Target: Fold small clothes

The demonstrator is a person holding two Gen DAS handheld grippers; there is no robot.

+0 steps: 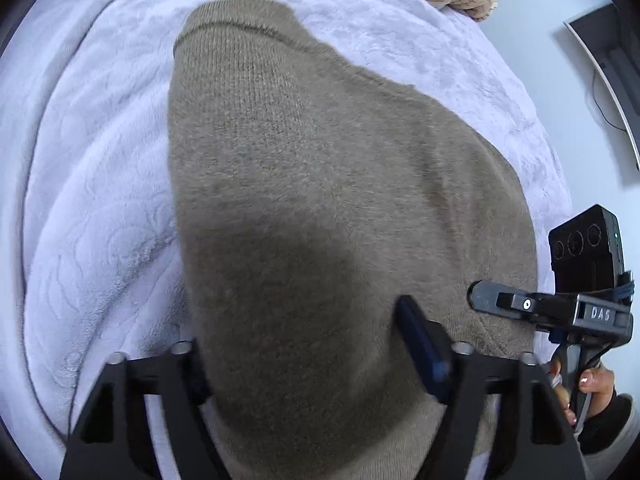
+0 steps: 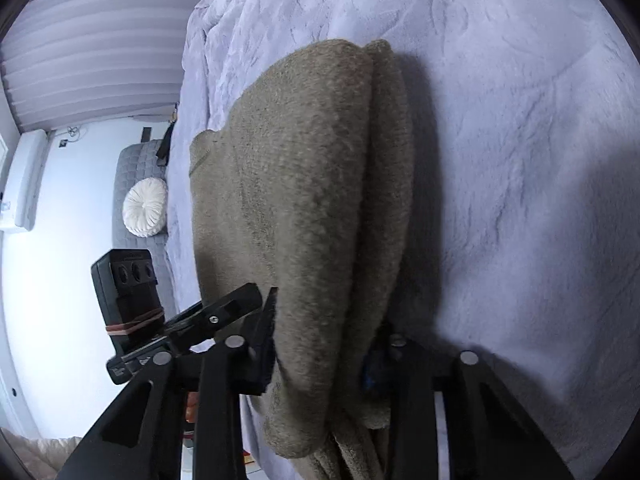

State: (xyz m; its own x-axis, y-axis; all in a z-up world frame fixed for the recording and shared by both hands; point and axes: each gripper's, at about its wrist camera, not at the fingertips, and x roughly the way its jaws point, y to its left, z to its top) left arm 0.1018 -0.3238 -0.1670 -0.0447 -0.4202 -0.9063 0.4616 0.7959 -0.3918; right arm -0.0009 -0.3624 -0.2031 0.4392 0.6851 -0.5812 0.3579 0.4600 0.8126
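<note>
The brown sweater (image 2: 304, 200) is already folded in layers; its near edge is pinched between the right claw (image 2: 320, 356) and left claw (image 1: 304, 364).

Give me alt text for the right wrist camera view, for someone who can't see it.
A folded taupe knit sweater lies on a pale lavender plush blanket, its near end pinched in the right claw. The left claw reaches the sweater's edge from the left. Behind it are a white round cushion and pleated curtains.

Right gripper (image 2: 320, 344) jaws pinch the folded sweater (image 2: 304, 208) on the blanket (image 2: 520, 160).
</note>
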